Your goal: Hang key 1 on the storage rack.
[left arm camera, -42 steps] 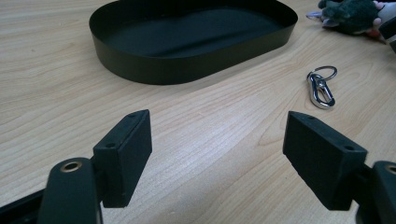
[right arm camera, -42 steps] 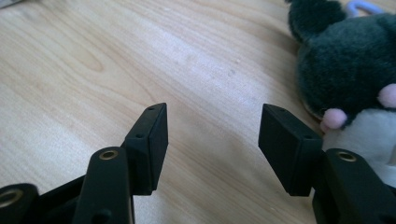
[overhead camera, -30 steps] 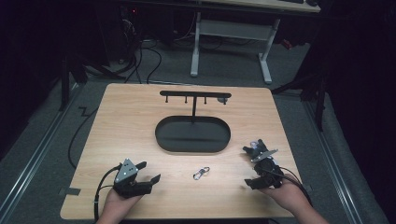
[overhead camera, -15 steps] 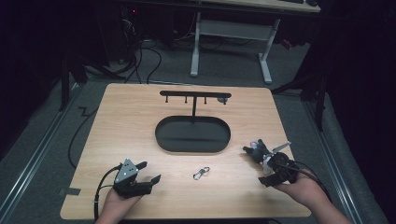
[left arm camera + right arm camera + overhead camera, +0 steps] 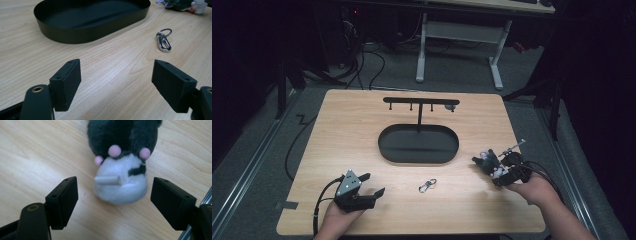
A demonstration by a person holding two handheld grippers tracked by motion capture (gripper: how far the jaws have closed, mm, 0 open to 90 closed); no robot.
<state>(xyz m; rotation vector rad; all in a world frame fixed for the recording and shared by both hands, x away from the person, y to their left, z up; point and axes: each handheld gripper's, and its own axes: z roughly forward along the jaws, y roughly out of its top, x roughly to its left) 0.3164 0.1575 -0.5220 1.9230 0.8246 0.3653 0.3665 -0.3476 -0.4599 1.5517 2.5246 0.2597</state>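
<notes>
From above, my left gripper (image 5: 371,185) rests on the pale wood table (image 5: 342,130), jaws spread, near the front edge. My right gripper (image 5: 488,164) hovers at a small plush toy (image 5: 488,161) just right of the matte black oval tray (image 5: 418,143). A metal clip (image 5: 427,185) lies between my hands.

In the left gripper view, the jaws gape wide; the shiny clip (image 5: 163,41) lies ahead beside the tray (image 5: 82,33).

In the right gripper view, spread jaws flank the fuzzy grey-and-white toy (image 5: 123,162), not touching it.
</notes>
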